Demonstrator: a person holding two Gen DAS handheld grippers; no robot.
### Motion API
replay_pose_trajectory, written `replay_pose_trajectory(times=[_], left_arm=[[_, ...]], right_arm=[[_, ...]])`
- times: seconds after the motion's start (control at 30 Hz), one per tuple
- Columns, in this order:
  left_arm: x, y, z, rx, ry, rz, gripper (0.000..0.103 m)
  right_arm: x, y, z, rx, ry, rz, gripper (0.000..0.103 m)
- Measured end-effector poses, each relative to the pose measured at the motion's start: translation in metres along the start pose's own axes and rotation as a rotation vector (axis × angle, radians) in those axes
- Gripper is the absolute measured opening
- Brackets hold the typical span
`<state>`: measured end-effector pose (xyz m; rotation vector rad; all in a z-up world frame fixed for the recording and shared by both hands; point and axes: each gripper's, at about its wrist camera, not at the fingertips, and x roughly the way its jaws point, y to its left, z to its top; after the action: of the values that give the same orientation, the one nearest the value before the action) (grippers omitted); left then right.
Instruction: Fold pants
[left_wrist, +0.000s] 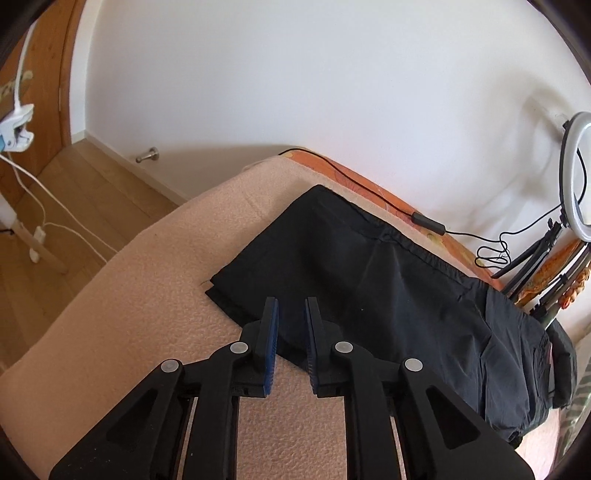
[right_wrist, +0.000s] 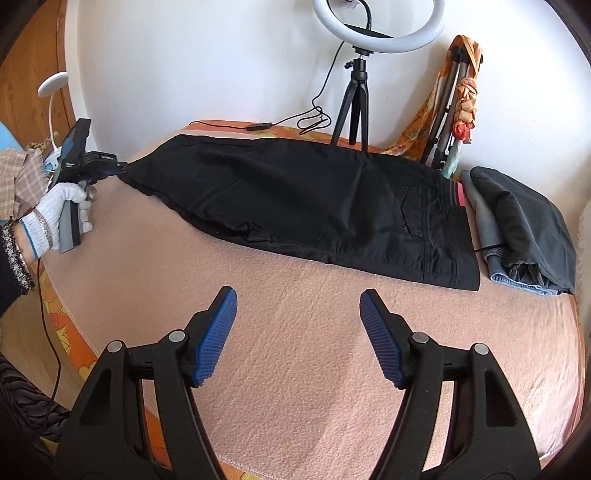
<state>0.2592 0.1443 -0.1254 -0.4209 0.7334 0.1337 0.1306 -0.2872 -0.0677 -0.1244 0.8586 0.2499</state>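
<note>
Right tongs (right_wrist: 297, 291): wide open and empty. They hover over the bare blanket (right_wrist: 295, 369), on the near side of the pants, touching nothing. Judged as a waiting position, clear of the cloth until a second grip is needed.

Blanket: pink, spread flat, it carries everything. It gives you a soft, even base for folding.

Pants (right_wrist: 295, 199): black, laid out full length across the blanket, waistband at the right and leg ends at the left. The legs appear to lie one upon the other, so the lengthwise fold looks done and the cross fold is likely next.

Left tongs (left_wrist: 291, 301): nearly closed, with only a narrow gap between the blue pads (left_wrist: 271, 339). The tips sit at the leg end of the pants. From the right wrist view the hem draws to a point at the tips, but you cannot tell whether cloth is pinched there.

Left hand (right_wrist: 62, 206): gloved, gripping the tool handle at the left edge, placed to carry the hem toward the waistband.

Folded clothes (right_wrist: 524, 229): a grey stack just beyond the waistband, probably finished items.

Ring light (right_wrist: 376, 29): on a tripod behind the pants, against the wall.
</note>
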Motion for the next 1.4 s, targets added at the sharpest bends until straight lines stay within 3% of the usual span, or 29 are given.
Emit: replay_pose_trajectory(times=[0.1, 0.2, 0.33, 0.4, 0.5, 0.57, 0.67, 0.87, 0.97, 1.13, 1.17, 1.2, 1.23, 1.27, 1.33, 1.4], left_arm=[[-0.017, -0.022, 0.001, 0.085, -0.017, -0.023, 0.023], [-0.028, -0.052, -0.004, 0.169, 0.003, -0.097, 0.036], [-0.036, -0.105, -0.024, 0.313, 0.060, -0.238, 0.043], [-0.037, -0.135, -0.038, 0.384, 0.112, -0.330, 0.055], [-0.042, -0.179, -0.065, 0.522, 0.177, -0.429, 0.058], [-0.050, -0.208, -0.087, 0.671, 0.200, -0.457, 0.059], [-0.054, -0.240, -0.119, 0.872, 0.214, -0.436, 0.060], [-0.046, -0.269, -0.166, 1.148, 0.219, -0.349, 0.060], [-0.036, -0.277, -0.178, 1.246, 0.185, -0.274, 0.060], [-0.025, -0.287, -0.189, 1.330, 0.135, -0.254, 0.060], [-0.024, -0.288, -0.189, 1.333, 0.119, -0.262, 0.057], [-0.023, -0.289, -0.188, 1.328, 0.118, -0.278, 0.040], [-0.019, -0.291, -0.186, 1.319, 0.135, -0.303, 0.029], [-0.016, -0.291, -0.184, 1.308, 0.151, -0.323, 0.022], [-0.017, -0.292, -0.182, 1.307, 0.155, -0.349, 0.015], [-0.020, -0.292, -0.181, 1.309, 0.157, -0.361, 0.010]], right_arm=[[0.005, -0.024, 0.004, 0.085, 0.017, 0.016, 0.071], [0.011, -0.054, 0.008, 0.190, 0.025, 0.005, 0.072], [0.020, -0.101, 0.007, 0.333, 0.041, -0.021, 0.079], [0.027, -0.127, 0.004, 0.419, 0.061, -0.025, 0.079], [0.043, -0.167, -0.007, 0.581, 0.102, 0.001, 0.080], [0.054, -0.192, -0.014, 0.691, 0.126, 0.019, 0.080], [0.070, -0.224, -0.024, 0.820, 0.144, 0.031, 0.080], [0.095, -0.257, -0.032, 0.929, 0.161, 0.022, 0.080], [0.099, -0.264, -0.030, 0.958, 0.137, 0.026, 0.080], [0.107, -0.265, -0.022, 0.956, 0.109, 0.003, 0.079], [0.107, -0.264, -0.021, 0.951, 0.106, -0.009, 0.077], [0.108, -0.263, -0.020, 0.944, 0.105, -0.020, 0.067], [0.109, -0.261, -0.019, 0.932, 0.108, -0.031, 0.048], [0.112, -0.260, -0.018, 0.920, 0.117, -0.031, 0.040], [0.113, -0.259, -0.016, 0.897, 0.121, -0.057, 0.022], [0.112, -0.262, -0.017, 0.900, 0.113, -0.034, 0.012]])
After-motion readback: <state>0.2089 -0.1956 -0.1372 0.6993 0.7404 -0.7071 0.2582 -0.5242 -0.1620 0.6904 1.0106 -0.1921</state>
